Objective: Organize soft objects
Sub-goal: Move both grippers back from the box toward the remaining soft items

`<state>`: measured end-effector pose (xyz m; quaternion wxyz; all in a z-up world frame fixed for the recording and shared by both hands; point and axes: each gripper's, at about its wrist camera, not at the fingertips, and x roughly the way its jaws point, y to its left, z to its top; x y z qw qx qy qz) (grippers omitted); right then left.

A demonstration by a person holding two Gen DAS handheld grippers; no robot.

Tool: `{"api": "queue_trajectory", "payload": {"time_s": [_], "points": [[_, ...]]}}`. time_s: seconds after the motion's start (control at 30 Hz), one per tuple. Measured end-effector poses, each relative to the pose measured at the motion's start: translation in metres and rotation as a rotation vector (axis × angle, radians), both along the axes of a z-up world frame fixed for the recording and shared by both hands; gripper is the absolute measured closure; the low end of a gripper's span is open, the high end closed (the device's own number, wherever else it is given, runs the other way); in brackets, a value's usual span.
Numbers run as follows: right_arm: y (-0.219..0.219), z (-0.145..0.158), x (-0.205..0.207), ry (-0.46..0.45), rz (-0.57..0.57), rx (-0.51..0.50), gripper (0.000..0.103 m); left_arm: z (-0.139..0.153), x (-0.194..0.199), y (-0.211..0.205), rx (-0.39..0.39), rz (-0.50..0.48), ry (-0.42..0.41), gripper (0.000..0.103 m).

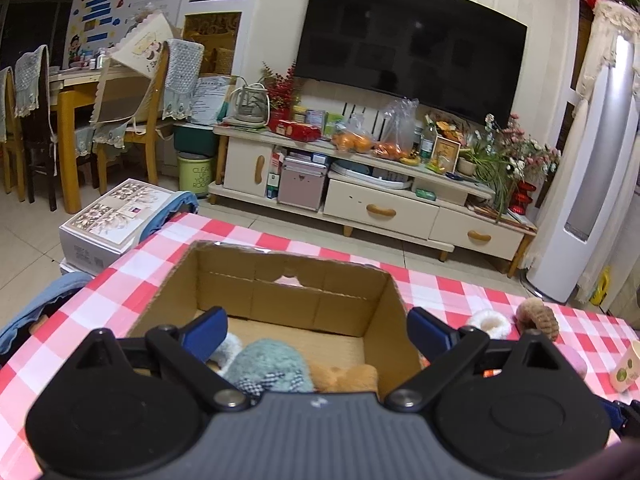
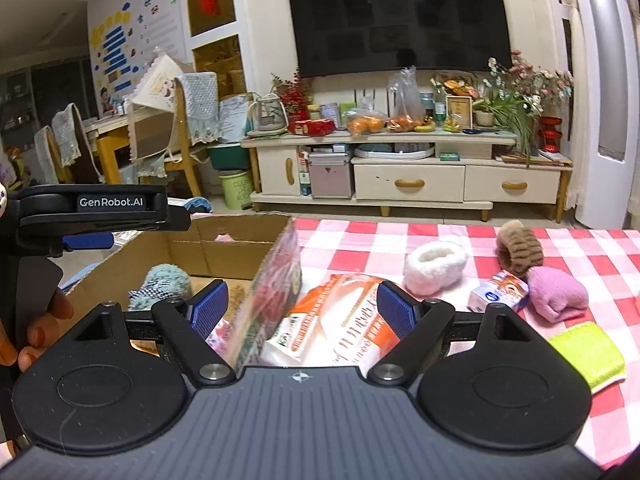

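Observation:
An open cardboard box [image 1: 280, 284] stands on the red-checked table [image 1: 460, 292]. Inside lie a teal fuzzy knit item [image 1: 272, 364] and a tan plush piece [image 1: 344, 376]. My left gripper [image 1: 316, 332] is open and empty, hovering over the box's near end. My right gripper [image 2: 302, 306] is open and empty, right of the box [image 2: 224, 248], above an orange-and-white packet [image 2: 340, 324]. On the table to the right lie a white fuzzy bootie [image 2: 434, 266], a brown knit scrunchie [image 2: 520, 252], a pink knit item [image 2: 558, 294] and a green cloth [image 2: 588, 356].
A small printed carton [image 2: 500, 292] lies by the pink item. A cup [image 1: 626, 368] stands at the table's right edge. Beyond the table are a TV stand [image 2: 400, 176], a white box on the floor [image 1: 116, 216] and dining chairs [image 1: 132, 120].

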<state>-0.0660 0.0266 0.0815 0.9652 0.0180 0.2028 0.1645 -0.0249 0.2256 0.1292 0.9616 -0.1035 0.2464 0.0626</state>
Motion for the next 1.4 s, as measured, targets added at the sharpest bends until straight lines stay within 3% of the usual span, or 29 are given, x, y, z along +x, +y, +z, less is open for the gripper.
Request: {"api": "queue_trajectory", "payload": {"time_s": [0.07, 1.4], "points": [[-0.003, -0.001, -0.001, 0.008, -0.008, 0.009, 0.001, 0.000, 0.001, -0.004, 0.005, -0.006, 0.001, 0.001], [-0.033, -0.023, -0.016, 0.046, -0.198, 0.076, 0.000, -0.008, 0.004, -0.091, 0.129, -0.182, 0.008, 0.001]]}}
